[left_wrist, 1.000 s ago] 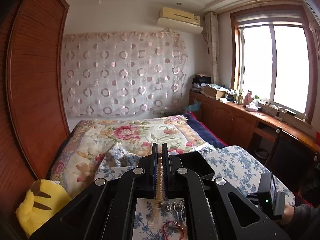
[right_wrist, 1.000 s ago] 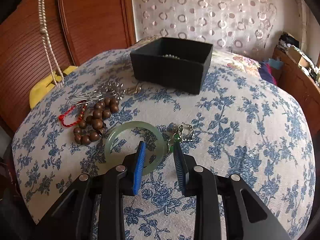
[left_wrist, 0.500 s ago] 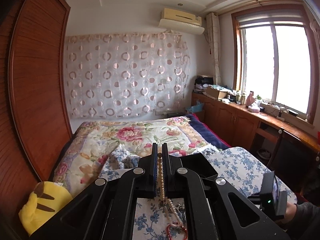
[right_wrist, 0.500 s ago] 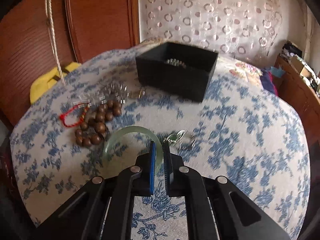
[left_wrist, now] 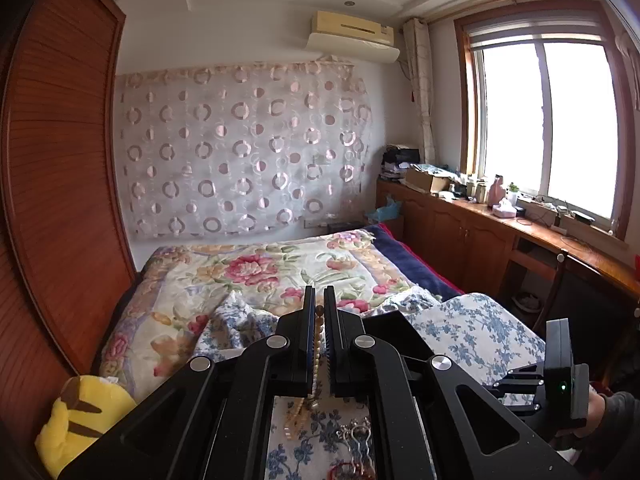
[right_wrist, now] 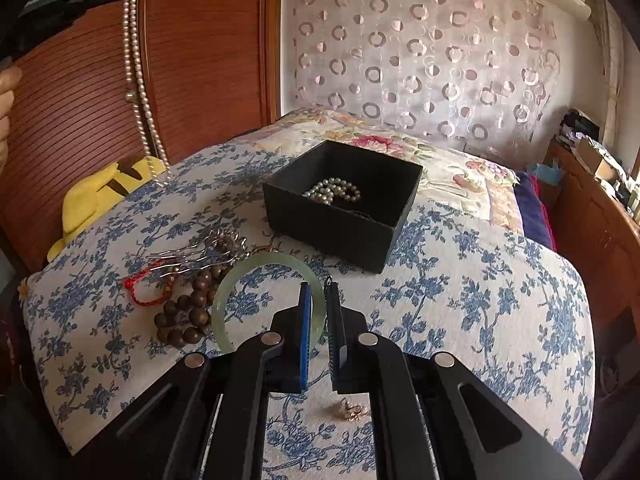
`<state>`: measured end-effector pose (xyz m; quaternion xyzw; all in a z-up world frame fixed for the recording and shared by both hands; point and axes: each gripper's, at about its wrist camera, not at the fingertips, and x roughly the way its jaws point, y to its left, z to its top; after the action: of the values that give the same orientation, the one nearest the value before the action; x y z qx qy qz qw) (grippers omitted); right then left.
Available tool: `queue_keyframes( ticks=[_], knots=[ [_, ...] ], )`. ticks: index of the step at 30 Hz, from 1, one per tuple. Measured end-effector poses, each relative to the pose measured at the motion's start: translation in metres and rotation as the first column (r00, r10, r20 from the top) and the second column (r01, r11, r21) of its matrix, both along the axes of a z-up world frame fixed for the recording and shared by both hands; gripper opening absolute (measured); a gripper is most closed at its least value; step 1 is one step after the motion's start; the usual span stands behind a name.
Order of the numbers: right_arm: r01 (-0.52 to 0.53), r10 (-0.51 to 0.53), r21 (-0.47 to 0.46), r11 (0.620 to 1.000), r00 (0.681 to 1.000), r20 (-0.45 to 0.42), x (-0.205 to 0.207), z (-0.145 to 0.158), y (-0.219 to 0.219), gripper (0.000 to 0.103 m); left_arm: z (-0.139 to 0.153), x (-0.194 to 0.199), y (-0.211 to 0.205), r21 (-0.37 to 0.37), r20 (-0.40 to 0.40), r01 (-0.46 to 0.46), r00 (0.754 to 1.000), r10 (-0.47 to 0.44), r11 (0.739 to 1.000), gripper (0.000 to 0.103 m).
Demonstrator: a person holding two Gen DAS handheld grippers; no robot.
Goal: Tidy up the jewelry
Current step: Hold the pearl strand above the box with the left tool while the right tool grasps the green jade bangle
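L wrist view: left gripper (left_wrist: 319, 312) jaws clamped on pearl necklace (left_wrist: 318, 334), strand hanging to the bench.

R wrist view: right gripper (right_wrist: 319, 300) jaws closed on jade bangle (right_wrist: 256, 264), raised off the cloth. Black box (right_wrist: 340, 224) held pearl bracelet (right_wrist: 332, 191). Wooden beads (right_wrist: 188, 312) lay beside the bangle.

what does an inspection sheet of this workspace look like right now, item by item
surface: blue floral cloth, bed beyond
job's things: black box holding pearls; green bangle; long pearl strand
clutter: wooden bead bracelet, red cord, silver hairpins, small gold piece
grippers: left gripper shut on the strand, lifted; right gripper shut on the bangle
cables: nothing seen
surroundings: yellow plush, wooden wardrobe, window
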<state>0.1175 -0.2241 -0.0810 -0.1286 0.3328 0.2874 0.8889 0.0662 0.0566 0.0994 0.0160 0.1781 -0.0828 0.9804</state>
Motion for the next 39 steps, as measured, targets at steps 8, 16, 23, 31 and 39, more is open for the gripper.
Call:
queue_keyframes(
  ticks=[8,16,23,31,39],
  knots=[
    [-0.020,0.017,-0.045,0.999,0.996,-0.084,0.006,-0.033,0.007,0.009,-0.006,0.014,-0.011,0.007,-0.011,0.031,0.999,-0.031,0.999,0.004],
    [-0.010,0.004,-0.066,0.998,0.996,-0.087,0.004,-0.039,0.006,0.011,-0.011,0.020,-0.016,0.012,-0.024,0.046,0.999,-0.046,0.999,0.004],
    [0.012,-0.020,-0.081,0.997,0.995,-0.100,0.000,-0.040,0.003,0.014,-0.014,0.026,-0.020,0.009,-0.029,0.048,0.998,-0.047,0.999,0.004],
    [0.023,-0.036,-0.078,0.997,0.984,-0.172,0.001,-0.052,0.002,0.026,-0.025,0.032,-0.031,0.008,-0.039,0.053,0.998,-0.053,0.999,0.004],
    [0.021,-0.032,-0.086,0.996,0.991,-0.132,-0.002,-0.041,0.002,0.008,-0.027,0.035,-0.033,0.007,-0.040,0.054,0.998,-0.054,0.998,0.004]
  ],
)
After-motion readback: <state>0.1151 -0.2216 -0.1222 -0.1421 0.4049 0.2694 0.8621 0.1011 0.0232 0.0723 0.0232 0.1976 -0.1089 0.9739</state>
